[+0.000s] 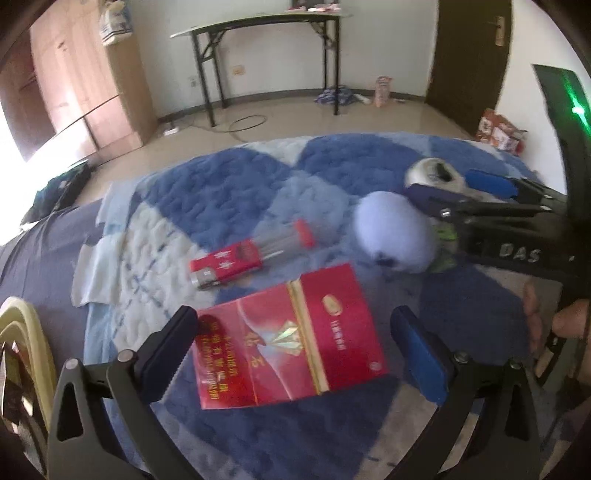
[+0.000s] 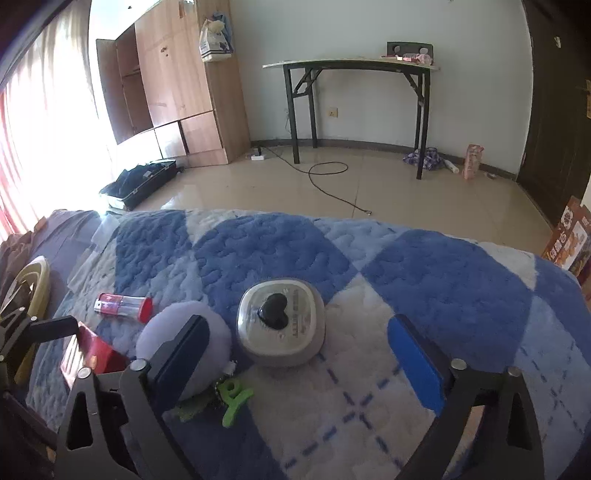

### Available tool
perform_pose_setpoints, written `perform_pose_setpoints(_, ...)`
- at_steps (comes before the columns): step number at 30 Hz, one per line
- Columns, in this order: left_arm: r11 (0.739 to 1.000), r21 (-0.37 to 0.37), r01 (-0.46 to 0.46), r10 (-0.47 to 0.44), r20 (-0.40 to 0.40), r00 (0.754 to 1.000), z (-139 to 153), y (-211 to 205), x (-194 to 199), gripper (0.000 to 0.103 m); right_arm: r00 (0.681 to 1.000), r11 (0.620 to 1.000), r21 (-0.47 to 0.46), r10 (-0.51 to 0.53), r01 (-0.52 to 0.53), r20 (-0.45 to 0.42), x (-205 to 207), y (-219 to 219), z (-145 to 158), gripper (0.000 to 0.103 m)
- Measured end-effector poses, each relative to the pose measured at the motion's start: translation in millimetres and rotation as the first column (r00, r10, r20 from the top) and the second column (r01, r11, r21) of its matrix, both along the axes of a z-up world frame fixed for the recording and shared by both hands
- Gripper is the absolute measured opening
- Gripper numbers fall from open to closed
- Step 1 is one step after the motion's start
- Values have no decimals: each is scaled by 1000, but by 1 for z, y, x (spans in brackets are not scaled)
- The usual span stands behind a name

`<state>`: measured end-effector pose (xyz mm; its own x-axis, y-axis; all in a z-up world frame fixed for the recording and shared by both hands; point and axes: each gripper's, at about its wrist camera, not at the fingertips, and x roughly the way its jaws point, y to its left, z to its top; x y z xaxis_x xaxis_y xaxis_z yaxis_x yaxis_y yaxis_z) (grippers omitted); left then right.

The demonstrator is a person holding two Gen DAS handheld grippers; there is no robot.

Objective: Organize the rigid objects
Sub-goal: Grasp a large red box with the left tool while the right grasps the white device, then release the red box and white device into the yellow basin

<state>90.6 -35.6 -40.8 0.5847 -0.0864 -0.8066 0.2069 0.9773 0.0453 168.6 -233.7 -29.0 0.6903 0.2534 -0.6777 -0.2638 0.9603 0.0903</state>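
On the blue quilt (image 1: 229, 192), the red box (image 1: 288, 336) lies flat between the left gripper (image 1: 295, 339)'s wide fingers, untouched. Only the right wrist view shows the grey container (image 2: 280, 321) top-on, far ahead of the right gripper (image 2: 299, 354)'s wide fingers, plus a green clip (image 2: 232, 398).

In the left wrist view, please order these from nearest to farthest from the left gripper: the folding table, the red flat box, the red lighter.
1. Red flat box: lies between the open jaws of the left gripper.
2. Red lighter: just beyond the box, toward the left, on the blue quilt.
3. Folding table: far off, against the back wall.
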Motion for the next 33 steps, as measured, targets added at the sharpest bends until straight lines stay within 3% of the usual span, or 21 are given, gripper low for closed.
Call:
perform_pose_setpoints(4,997,-68,-34,28,-95,995,-1,21,2,103,1000,1000,5,-6,6,1,6,0,-2,94)
perform_pose_setpoints(6,996,-81,-38,29,-100,995,0,24,0,103,1000,1000,3,-13,13,3,6,0,-3,94)
perform_pose_setpoints(12,999,-42,-2,-2,-115,993,-11,4,-2,103,999,999,19,-36,36,-7,9,-6,-4,90)
perform_pose_setpoints(15,999,-47,23,-28,-102,994,-15,0,-3,103,1000,1000,-17,-25,25,-17,13,-1,-6,81)
perform_pose_setpoints(16,997,-75,30,-38,-104,994,-15,3,-3,102,1000,1000,-27,-16,15,-17,15,1,-6,75)
perform_pose_setpoints(17,994,-107,37,-49,-109,993,-16,6,-1,92,1000,999,-37,-4,3,-15,16,3,-6,71)
perform_pose_setpoints(19,990,-135,41,-55,-101,993,-13,10,1,89,1000,999,-46,20,-21,-13,17,7,-7,52)
perform_pose_setpoints(21,986,-160,52,-69,-105,992,-9,15,1,89,999,998,-42,49,-49,-7,15,10,-6,48)
perform_pose_setpoints(24,983,-175,63,-77,-74,994,5,27,-7,89,998,997,-42,57,-57,2,10,7,-4,47)
perform_pose_setpoints(28,973,-224,62,-65,-8,998,45,64,-36,89,996,997,-12,74,-74,51,-11,-2,16,47)
perform_pose_setpoints(31,977,-214,1,16,78,997,84,123,-78,89,984,988,10,151,-153,95,-40,8,44,47)
perform_pose_setpoints(33,978,-191,-87,109,104,989,99,166,-104,89,968,973,25,224,-228,110,-56,29,60,47)
